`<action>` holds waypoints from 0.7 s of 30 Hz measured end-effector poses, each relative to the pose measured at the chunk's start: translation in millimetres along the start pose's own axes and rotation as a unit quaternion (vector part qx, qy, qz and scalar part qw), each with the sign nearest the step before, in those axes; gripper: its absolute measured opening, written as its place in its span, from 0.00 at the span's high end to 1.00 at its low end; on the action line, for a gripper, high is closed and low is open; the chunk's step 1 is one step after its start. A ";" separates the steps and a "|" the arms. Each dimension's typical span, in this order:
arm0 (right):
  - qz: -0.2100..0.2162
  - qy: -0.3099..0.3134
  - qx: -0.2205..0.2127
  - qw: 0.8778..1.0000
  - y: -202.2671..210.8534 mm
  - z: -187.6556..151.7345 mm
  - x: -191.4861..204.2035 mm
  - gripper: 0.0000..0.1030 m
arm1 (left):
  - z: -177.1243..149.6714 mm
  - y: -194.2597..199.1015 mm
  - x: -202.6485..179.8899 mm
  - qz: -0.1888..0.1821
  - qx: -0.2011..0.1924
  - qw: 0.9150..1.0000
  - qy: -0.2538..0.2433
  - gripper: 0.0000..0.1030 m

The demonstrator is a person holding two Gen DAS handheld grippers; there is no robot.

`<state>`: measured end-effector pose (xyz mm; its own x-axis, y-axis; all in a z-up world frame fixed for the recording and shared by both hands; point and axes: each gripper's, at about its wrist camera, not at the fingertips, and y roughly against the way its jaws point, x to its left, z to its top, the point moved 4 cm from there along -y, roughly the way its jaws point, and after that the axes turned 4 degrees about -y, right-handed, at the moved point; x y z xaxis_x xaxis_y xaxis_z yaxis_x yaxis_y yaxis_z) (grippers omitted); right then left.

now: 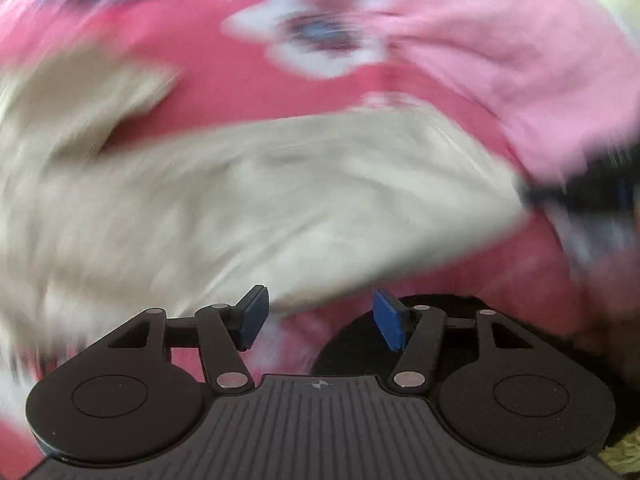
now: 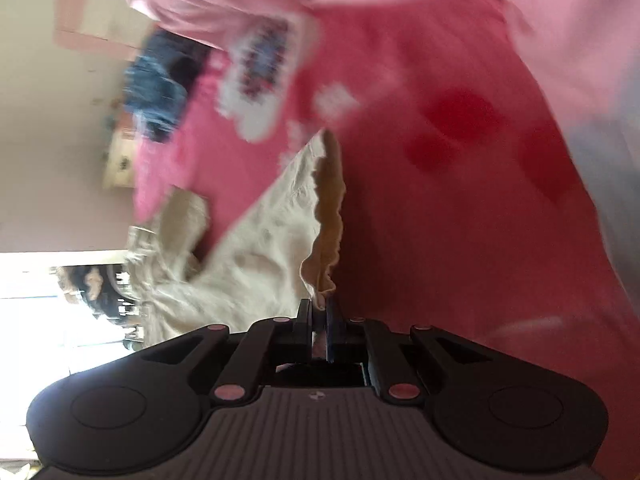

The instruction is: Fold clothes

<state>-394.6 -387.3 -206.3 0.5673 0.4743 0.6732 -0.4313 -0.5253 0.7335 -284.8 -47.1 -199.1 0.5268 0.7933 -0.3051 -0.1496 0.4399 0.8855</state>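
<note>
Cream garment (image 2: 256, 248) stretches away from the right hand-held gripper (image 2: 319, 312), pinched at its ruffled edge; the left hand-held gripper (image 1: 316, 320) hangs empty, parted, just beside the cloth.

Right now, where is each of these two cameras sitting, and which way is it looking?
Left wrist view: sits on the left tongs, looking steeply down along its open blue pads at a cream garment lying on a pink spread; nothing lies between the pads.
Right wrist view: sits on the right tongs, rolled sideways, looking along shut pads that pinch the cream garment's frilly edge.
Shared: the cream garment, the pink spread, a lighter pink garment and a blue denim item.
</note>
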 end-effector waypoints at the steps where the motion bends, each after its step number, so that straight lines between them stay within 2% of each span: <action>1: -0.012 0.000 0.000 1.000 -3.5 -0.5 -5.6 0.93 | -4.1 4.5 17.7 0.001 -0.004 0.998 0.056 0.44; 3: -0.019 -0.011 0.001 1.000 -8.7 0.9 -13.2 0.93 | -14.0 14.5 51.0 0.013 -0.016 0.988 0.155 0.44; 4: -0.021 -0.012 0.000 1.000 -10.3 1.6 -14.7 0.93 | -19.8 20.2 67.8 0.023 -0.024 0.979 0.202 0.44; 7: -0.019 0.013 -0.011 1.000 -8.1 5.5 -3.4 0.93 | -37.5 38.5 113.7 0.069 -0.059 0.944 0.317 0.44; 12: 0.004 0.069 -0.038 0.997 7.4 22.3 39.1 0.93 | -60.5 61.1 175.3 0.121 -0.125 0.881 0.440 0.44; 16: -0.004 0.087 -0.038 0.995 7.6 29.1 53.7 0.93 | -74.8 60.0 214.6 0.131 -0.162 0.821 0.531 0.45; 19: -0.014 0.075 -0.028 0.997 5.8 28.3 50.2 0.93 | -84.7 58.2 229.1 0.145 -0.187 0.773 0.588 0.52; 21: -0.017 0.073 -0.026 0.997 4.7 27.5 50.7 0.93 | -90.4 57.2 234.5 0.159 -0.197 0.752 0.608 0.59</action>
<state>-348.6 -385.2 -171.3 0.4757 0.5916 0.6510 -0.4511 -0.4713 0.7579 -245.5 202.2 -251.7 -0.7080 0.5768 -0.4075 -0.4695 0.0465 0.8817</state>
